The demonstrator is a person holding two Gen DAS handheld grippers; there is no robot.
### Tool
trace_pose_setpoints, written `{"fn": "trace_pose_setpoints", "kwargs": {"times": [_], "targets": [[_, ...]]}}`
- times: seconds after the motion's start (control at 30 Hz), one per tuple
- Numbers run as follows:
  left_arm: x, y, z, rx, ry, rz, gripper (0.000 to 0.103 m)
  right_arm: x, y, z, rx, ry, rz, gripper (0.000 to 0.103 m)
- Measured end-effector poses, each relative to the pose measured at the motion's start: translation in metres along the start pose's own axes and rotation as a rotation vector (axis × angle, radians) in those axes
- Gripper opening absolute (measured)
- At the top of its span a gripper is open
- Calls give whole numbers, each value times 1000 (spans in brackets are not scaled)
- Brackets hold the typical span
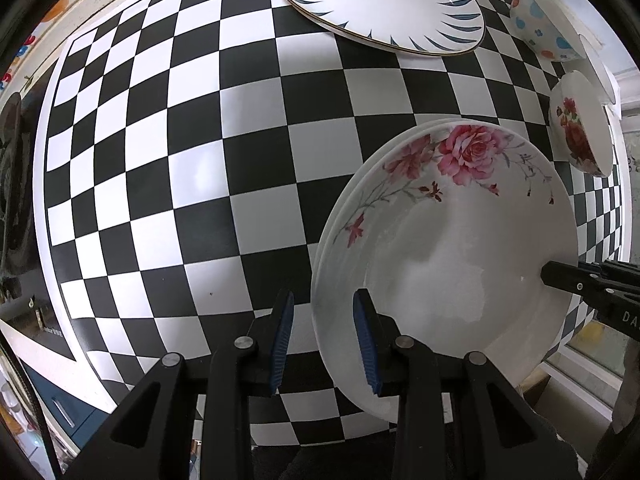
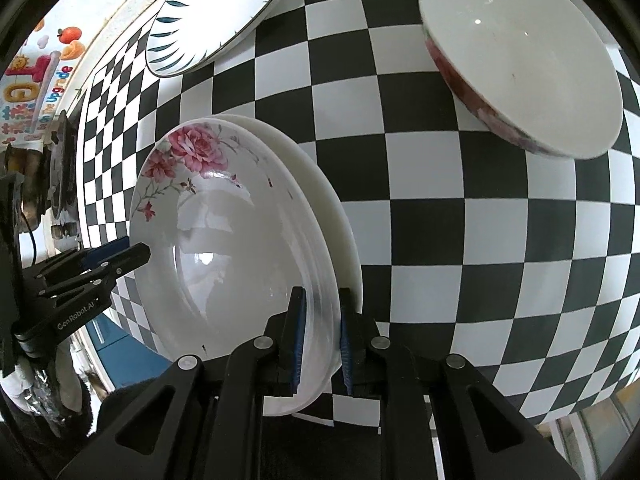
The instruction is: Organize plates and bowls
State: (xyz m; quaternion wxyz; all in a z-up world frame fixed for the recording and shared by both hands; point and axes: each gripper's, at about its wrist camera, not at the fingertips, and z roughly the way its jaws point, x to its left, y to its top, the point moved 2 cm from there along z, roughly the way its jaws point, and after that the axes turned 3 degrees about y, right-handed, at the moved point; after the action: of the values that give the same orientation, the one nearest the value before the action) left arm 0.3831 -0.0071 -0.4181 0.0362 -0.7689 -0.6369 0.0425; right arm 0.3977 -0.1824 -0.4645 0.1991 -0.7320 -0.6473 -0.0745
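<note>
A rose-patterned deep plate (image 1: 452,264) lies on top of a plain white plate (image 2: 316,184) on the checkered table (image 1: 200,160). My left gripper (image 1: 324,340) is open, its two pads astride the rose plate's near rim without pinching it. My right gripper (image 2: 322,332) is shut on the opposite rim of the rose plate (image 2: 224,248); it shows in the left wrist view (image 1: 560,278) at the plate's right edge. A blue-leaf plate (image 1: 380,4) lies farther back. A rose bowl (image 1: 580,128) and a dotted bowl (image 1: 540,24) stand at the far right.
The rose bowl (image 2: 520,60) sits close to the right of the stacked plates in the right wrist view, and the blue-leaf plate (image 2: 216,16) lies behind them. The table's edge runs near both grippers, with floor and a blue cabinet (image 2: 120,340) below.
</note>
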Motion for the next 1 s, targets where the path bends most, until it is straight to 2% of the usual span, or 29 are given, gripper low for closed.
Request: {"fn": "trace_pose_setpoints", "kwargs": {"times": [0.3, 0.37, 0.4, 0.57, 0.67, 0.8, 0.9, 1.0], "targets": [[9, -5, 4, 6, -23, -17, 28, -2, -1, -7, 16, 6, 34, 22], [12, -6, -1, 8, -32, -25, 28, -3, -2, -10, 18, 6, 34, 26], [13, -7, -4, 8, -38, -30, 28, -3, -2, -12, 14, -5, 34, 29], [28, -4, -46, -47, -107, -87, 28, -3, 3, -37, -19, 22, 44, 29], [39, 20, -72, -110, -140, -117, 29, 7, 15, -64, -81, 53, 34, 29], [55, 73, -85, -146, -167, -168, 31, 21, 54, -96, -180, 91, 14, 35], [63, 107, -74, -128, -187, -202, 31, 24, 102, -103, -237, 99, 25, 36], [72, 145, -53, -91, -215, -236, 31, 19, 142, -95, -244, 81, 54, 35]]}}
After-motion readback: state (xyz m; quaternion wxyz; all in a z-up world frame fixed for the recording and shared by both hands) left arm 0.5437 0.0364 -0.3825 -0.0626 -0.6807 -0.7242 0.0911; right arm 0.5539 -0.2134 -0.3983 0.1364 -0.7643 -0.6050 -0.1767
